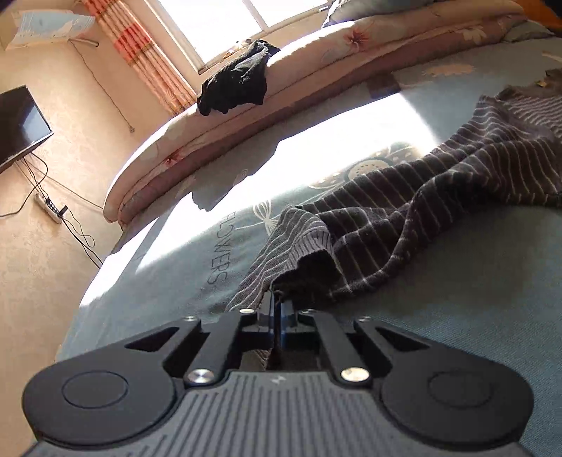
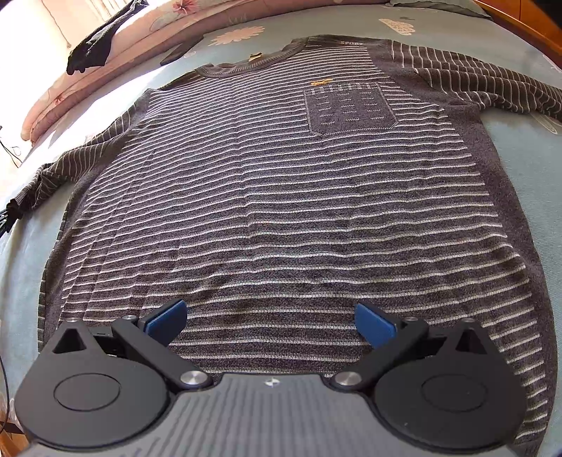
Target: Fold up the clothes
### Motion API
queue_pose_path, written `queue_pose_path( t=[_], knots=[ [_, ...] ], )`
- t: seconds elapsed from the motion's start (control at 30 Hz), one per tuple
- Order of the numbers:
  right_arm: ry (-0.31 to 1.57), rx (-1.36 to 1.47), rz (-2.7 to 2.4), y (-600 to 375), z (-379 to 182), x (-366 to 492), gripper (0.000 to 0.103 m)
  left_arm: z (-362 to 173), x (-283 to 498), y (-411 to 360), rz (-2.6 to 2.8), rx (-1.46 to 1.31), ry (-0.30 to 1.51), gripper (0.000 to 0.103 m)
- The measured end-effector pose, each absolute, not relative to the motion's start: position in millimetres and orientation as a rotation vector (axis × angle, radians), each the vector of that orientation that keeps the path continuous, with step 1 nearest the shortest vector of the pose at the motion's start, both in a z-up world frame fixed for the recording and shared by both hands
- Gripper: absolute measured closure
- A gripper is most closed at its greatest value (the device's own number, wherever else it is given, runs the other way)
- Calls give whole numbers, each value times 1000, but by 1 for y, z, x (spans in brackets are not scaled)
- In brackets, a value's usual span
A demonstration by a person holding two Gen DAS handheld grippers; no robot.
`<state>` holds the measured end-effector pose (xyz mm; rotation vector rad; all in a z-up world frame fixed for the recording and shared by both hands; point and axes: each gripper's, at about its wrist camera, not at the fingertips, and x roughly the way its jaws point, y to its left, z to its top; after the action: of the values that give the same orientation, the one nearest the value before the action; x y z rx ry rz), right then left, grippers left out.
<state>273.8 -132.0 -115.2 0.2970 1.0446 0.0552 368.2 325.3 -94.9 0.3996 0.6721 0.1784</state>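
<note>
bed sheet (image 1: 456, 298) reads "flowers"; left tool (image 1: 276, 309) pinches "sport" sweater (image 2: 267, 197) cuff.

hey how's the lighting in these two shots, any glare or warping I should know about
Left wrist view: sunlight from the window blows out a white patch on the bedsheet; the striped sweater sleeve stays readable. Right wrist view: evenly lit, sweater sharp, though the fisheye bows the bed edges.

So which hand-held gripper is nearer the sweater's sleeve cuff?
Left. The left hand-held gripper is shut on the sleeve cuff; the right hand-held gripper hangs open over the sweater's hem.
</note>
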Motion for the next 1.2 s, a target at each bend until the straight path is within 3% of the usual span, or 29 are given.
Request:
queue_pose_path(
  t=[0.23, 0.5, 0.8, 0.87, 0.9, 0.93, 0.97, 1.2],
  knots=[
    [1047, 267, 63, -122, -111, 275, 0, -54, 377, 402, 259, -27, 590, 103],
    [1057, 253, 54, -116, -112, 280, 0, -19, 363, 468, 338, -200, 445, 103],
    [1064, 225, 63, -105, -113, 281, 0, -43, 357, 518, 339, -462, 506, 101],
    [1066, 217, 63, -104, -113, 282, 0, -65, 361, 519, 309, -552, 551, 88],
    [1068, 213, 61, -103, -113, 282, 0, -78, 362, 519, 289, -596, 565, 66],
    [1069, 210, 59, -102, -114, 283, 0, -91, 363, 519, 271, -642, 573, 53],
    [1069, 207, 59, -101, -114, 283, 0, -102, 364, 519, 257, -687, 572, 30],
    [1077, 186, 53, -100, -114, 285, 0, -130, 379, 517, 200, -766, 547, 30]
  ],
)
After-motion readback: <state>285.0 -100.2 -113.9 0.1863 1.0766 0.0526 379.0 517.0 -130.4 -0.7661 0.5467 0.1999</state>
